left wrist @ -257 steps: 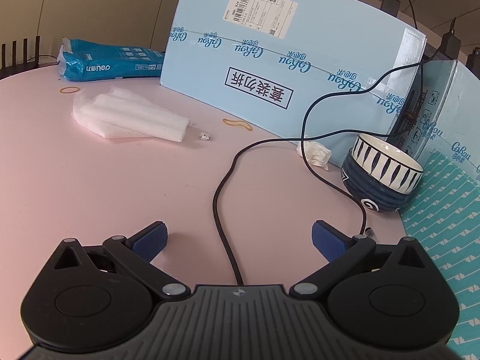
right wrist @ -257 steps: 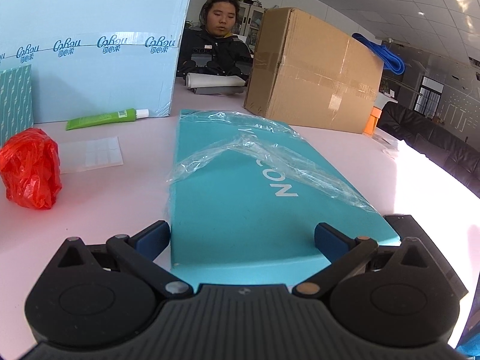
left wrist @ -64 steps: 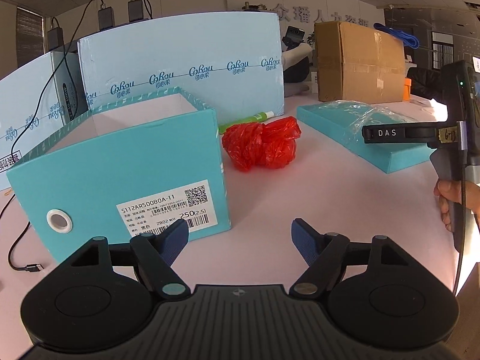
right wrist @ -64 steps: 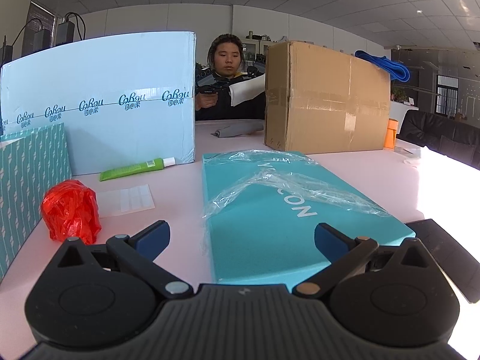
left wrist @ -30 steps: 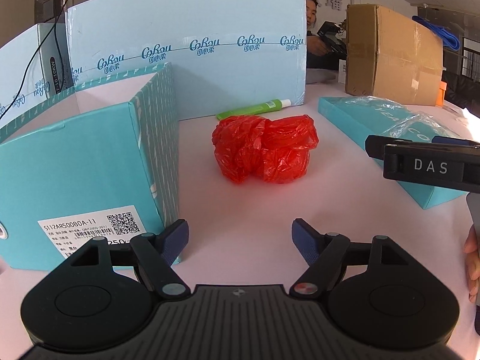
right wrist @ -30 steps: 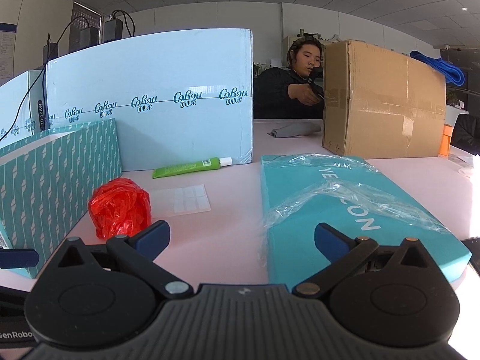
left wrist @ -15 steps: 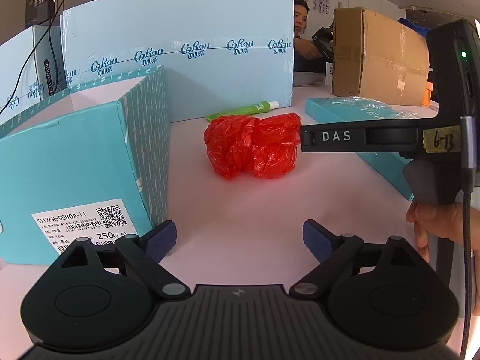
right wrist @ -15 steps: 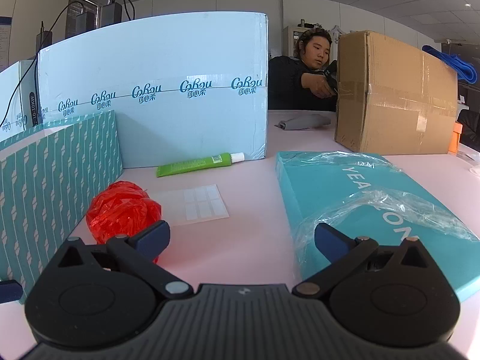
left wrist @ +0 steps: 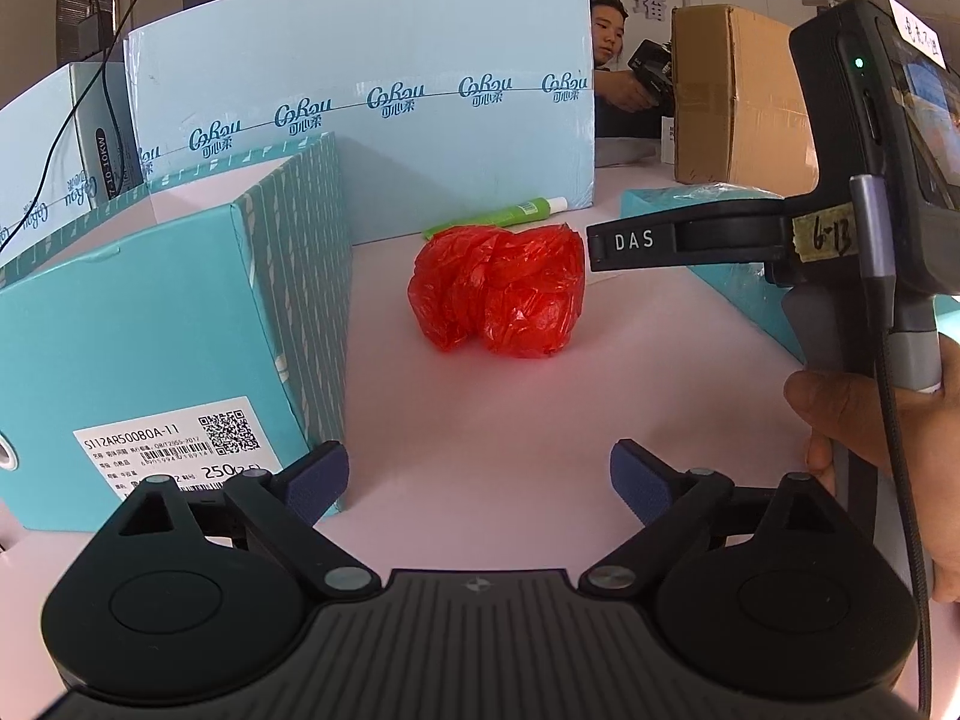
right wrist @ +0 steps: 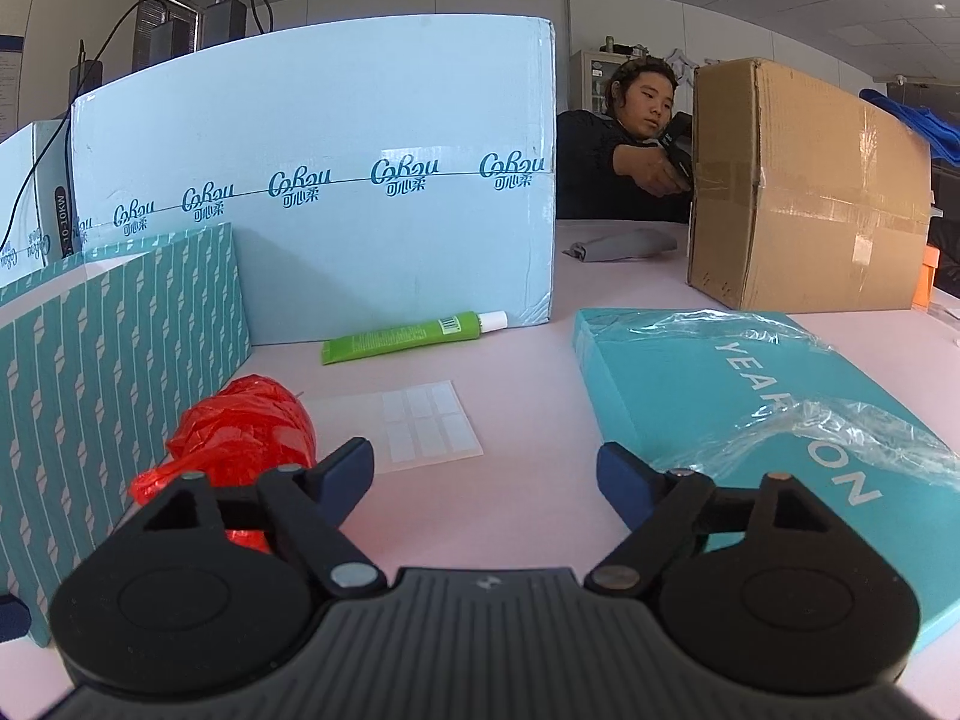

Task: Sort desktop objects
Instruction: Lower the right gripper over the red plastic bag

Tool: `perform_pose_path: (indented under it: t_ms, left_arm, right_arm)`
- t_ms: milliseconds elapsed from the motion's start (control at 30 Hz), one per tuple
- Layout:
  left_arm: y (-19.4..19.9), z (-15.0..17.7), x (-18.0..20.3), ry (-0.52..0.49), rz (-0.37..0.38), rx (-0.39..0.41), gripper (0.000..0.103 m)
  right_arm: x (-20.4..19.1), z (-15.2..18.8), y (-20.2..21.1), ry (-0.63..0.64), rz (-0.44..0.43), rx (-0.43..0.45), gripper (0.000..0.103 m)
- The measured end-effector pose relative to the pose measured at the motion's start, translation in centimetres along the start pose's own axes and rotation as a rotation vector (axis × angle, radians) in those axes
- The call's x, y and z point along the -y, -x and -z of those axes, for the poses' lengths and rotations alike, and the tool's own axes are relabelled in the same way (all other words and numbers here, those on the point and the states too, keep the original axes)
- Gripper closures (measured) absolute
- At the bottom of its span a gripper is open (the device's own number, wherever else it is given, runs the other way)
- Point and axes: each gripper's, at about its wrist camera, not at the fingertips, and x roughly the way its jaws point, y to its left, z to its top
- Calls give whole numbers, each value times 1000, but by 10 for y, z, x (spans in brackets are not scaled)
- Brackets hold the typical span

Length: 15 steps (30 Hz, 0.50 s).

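Note:
A crumpled red plastic bag [left wrist: 498,291] [right wrist: 240,432] lies on the pink table beside an open teal box [left wrist: 162,324] [right wrist: 114,372]. My left gripper [left wrist: 478,483] is open, a short way in front of the bag, holding nothing. My right gripper [right wrist: 485,477] is open too, just right of the bag; its side arm marked DAS [left wrist: 684,240] reaches in by the bag's upper right in the left wrist view. A green tube [right wrist: 414,330] [left wrist: 498,216] and a sheet of white labels [right wrist: 414,426] lie behind the bag.
A teal box lid [right wrist: 780,420] with loose clear plastic wrap [right wrist: 840,414] lies at the right. Tall light-blue cartons [right wrist: 336,192] wall off the back. A brown cardboard box [right wrist: 804,192] stands far right, with a person seated behind it. A hand [left wrist: 870,414] holds the right gripper's handle.
Both grippers have swung towards the red bag and come closer to it. The right gripper's fingers have narrowed a little and now sit just beside the bag.

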Motion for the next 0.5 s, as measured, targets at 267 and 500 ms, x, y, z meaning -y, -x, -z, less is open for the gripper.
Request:
perform_pose_path:
  t_ms: [267,500]
  left_arm:
    - [-2,0,-6,35,31,-15,9]
    - [-1,1,-4,30,25,-10,9]
  right_arm:
    - [29,6,34,-96,-206,176,0]
    - [25,3,29,-58,-319,117,0]
